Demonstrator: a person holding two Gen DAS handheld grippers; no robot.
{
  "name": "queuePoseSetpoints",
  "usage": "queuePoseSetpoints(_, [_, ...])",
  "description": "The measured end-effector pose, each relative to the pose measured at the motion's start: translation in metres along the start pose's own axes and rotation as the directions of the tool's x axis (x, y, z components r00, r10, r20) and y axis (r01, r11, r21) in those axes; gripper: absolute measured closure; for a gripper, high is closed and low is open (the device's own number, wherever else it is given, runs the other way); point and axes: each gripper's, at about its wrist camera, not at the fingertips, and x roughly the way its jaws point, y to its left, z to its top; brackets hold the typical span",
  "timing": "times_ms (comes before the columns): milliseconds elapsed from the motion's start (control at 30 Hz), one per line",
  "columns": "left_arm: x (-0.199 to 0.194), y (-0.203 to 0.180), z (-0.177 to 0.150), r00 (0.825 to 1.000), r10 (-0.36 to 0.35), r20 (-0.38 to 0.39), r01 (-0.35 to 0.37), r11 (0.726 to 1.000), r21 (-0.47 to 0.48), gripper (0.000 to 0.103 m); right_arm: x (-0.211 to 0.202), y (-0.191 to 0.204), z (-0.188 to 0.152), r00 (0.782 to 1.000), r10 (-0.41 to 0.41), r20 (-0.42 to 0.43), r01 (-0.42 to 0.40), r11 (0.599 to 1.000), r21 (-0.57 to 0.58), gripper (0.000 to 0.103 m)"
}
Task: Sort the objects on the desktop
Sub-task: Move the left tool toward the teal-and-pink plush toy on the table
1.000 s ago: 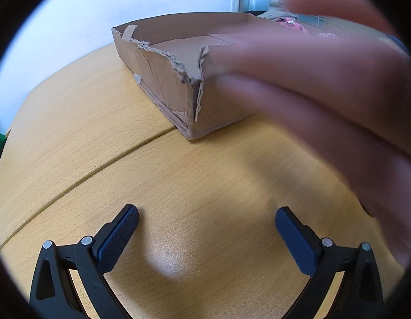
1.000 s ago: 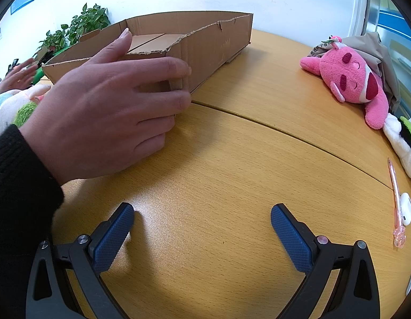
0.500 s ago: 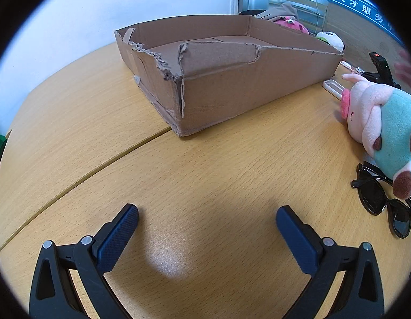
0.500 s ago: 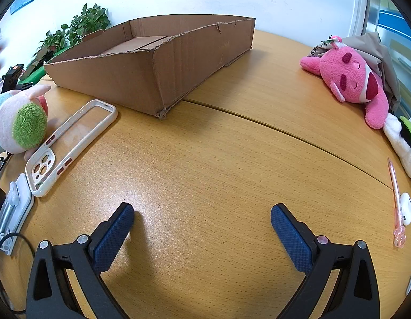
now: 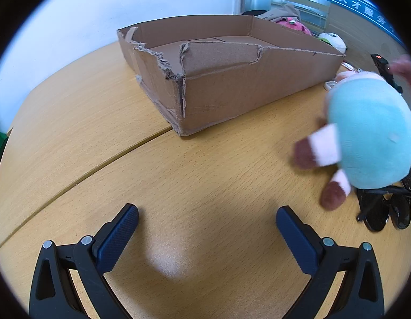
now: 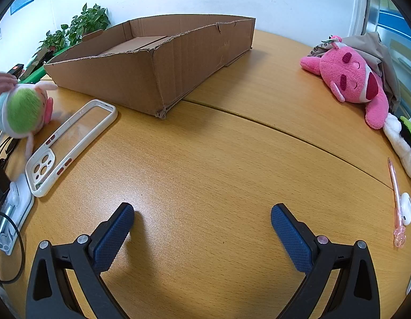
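While both grippers rest low over the wooden counter (image 6: 218, 164), their fingers stand wide apart and hold nothing. The left gripper (image 5: 206, 220) and the right gripper (image 6: 202, 219) each show two blue ribbed pads on black arms, with bare wood between them.

An open cardboard box (image 6: 152, 63) sits on the counter ahead of both grippers. Its walls are low and its near corner (image 5: 178, 79) is torn. The floor of the box that can be seen is bare.

In the left view, a round plush toy with a light blue body (image 5: 370, 135) is at the right, blurred, and a hand (image 5: 403, 66) is at its top edge. Black sunglasses (image 5: 383, 210) lie on the counter just under the toy. In the right view the same toy (image 6: 23, 110) appears at the far left with a green patch, and a hand (image 6: 1, 83) touches it from above.

Beside this toy a white phone case (image 6: 69, 143) lies flat on the counter, near the box but apart from it. A white device with a cable (image 6: 11, 210) lies near the case's lower end.

On the right side of the counter lie a pink plush toy (image 6: 349, 77), a white plush toy (image 6: 402, 138), a pink pen (image 6: 395, 191) and a small white object (image 6: 406, 207) just beside the pen. All of these are well apart from the box.
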Motion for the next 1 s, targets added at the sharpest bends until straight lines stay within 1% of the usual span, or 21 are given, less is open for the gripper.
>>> queuePoseSetpoints(267, [-0.01,-0.002,-0.003,1.0,0.025,-0.001,-0.025,0.999,-0.036,0.0,0.0,0.0,0.0,1.0,0.0,0.0,0.0,1.0,0.0,0.0])
queuePoseSetpoints(467, [-0.011,-0.005,-0.004,0.999,0.043,-0.022,-0.044,0.997,-0.067,0.0,0.0,-0.001,0.0,1.0,0.001,0.0,-0.001,1.0,0.0,0.0])
queuePoseSetpoints(533, [-0.013,-0.006,-0.004,0.998,0.057,-0.024,-0.059,0.994,-0.089,0.001,0.0,-0.001,0.0,1.0,0.001,0.0,-0.001,1.0,-0.001,0.0])
queuePoseSetpoints(633, [-0.019,-0.008,-0.01,0.996,0.084,-0.023,-0.087,0.985,-0.149,0.001,0.0,-0.001,0.0,1.0,0.001,0.0,-0.001,1.0,-0.001,0.0])
queuePoseSetpoints(800, [-0.041,-0.02,-0.017,0.989,0.143,0.027,-0.133,0.963,-0.235,0.001,0.001,-0.001,0.0,1.0,0.002,0.0,-0.002,1.0,-0.001,0.0])
queuePoseSetpoints(900, [-0.058,-0.029,-0.017,0.987,0.142,0.08,-0.115,0.955,-0.273,0.001,0.001,-0.001,0.0,1.0,0.002,0.0,-0.002,1.0,-0.001,0.0])
queuePoseSetpoints(1000, [-0.078,-0.043,-0.013,0.973,0.184,0.139,-0.136,0.945,-0.297,0.001,0.001,-0.001,0.001,1.0,0.002,0.0,-0.002,1.0,-0.001,0.0])
